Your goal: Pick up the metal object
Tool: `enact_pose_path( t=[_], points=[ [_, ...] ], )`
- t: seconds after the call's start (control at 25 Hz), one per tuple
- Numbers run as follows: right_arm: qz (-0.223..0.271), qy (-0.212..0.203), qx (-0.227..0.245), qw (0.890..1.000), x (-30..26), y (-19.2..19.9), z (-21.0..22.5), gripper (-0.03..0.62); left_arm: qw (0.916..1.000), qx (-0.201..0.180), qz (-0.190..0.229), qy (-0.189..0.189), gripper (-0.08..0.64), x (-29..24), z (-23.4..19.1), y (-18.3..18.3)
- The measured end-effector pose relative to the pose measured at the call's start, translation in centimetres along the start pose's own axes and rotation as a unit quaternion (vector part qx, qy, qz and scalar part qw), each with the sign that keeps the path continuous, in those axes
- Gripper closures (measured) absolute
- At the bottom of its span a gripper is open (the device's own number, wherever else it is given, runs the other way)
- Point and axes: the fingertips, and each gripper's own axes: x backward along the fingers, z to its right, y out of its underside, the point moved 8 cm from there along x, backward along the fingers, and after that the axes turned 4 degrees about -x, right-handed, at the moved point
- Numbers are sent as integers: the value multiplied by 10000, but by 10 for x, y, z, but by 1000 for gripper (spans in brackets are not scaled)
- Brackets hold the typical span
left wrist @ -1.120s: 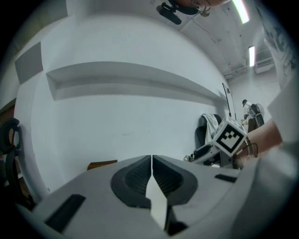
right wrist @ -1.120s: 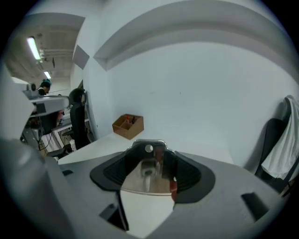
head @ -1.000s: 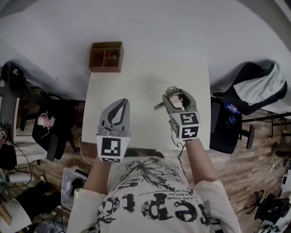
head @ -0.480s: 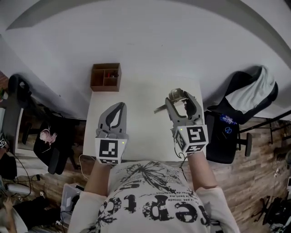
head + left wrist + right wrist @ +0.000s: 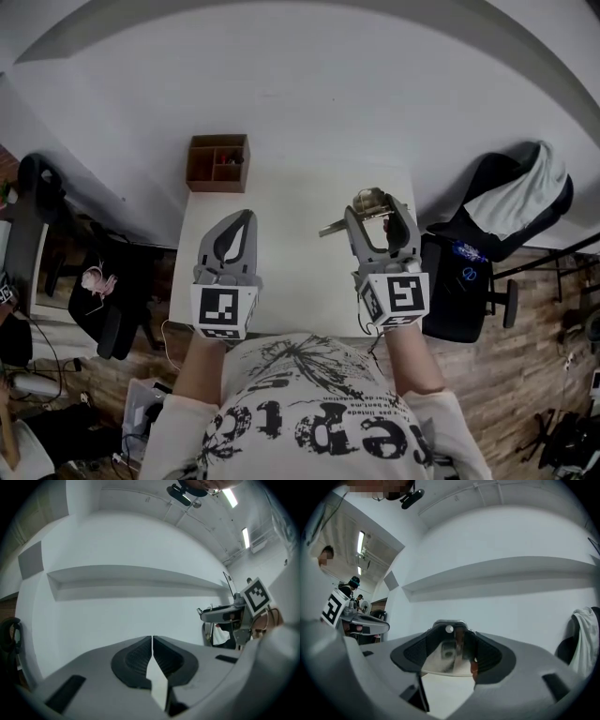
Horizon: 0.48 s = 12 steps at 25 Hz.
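**A:** What do the right tongs (image 5: 380,208) have?

**B:** The metal object (image 5: 449,644). It sits between the two dark ribbed pads (image 5: 491,655), pinched from both sides, with the jaws standing wide around it. It is shiny, has a small round spot near its top, and reaches just past the tips.

**A:** Does anything stick out of the grip?

**B:** Yes. In the head view a thin bar (image 5: 330,228) of it pokes out sideways, towards the left tongs (image 5: 242,219).

**A:** And those?

**B:** Pressed together tip to tip, with nothing between them.

**A:** How do the two stand to each other?

**B:** Side by side over the worktop (image 5: 291,272) and well apart. Both point away from the person, towards the white wall (image 5: 300,84).

**A:** Is the object touching the worktop?

**B:** From above I cannot tell. In the right gripper view the wall is behind it, and the pale top shows lower down between the jaws.

**A:** What else is around?

**B:** A brown box (image 5: 217,162) with compartments lies ahead of the left tongs, by the worktop's far corner. Its contents are too small to tell. A chair (image 5: 506,202) draped in dark and white cloth stands out past the right tongs, off the worktop.
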Motion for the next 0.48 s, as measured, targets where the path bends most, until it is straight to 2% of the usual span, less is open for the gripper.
enact_pose_path(
  t=[0.48],
  points=[
    [-140,-72,-115,9998,-8,10,4,313,10000,-69,31,-34,548,-6,2,2]
  ],
)
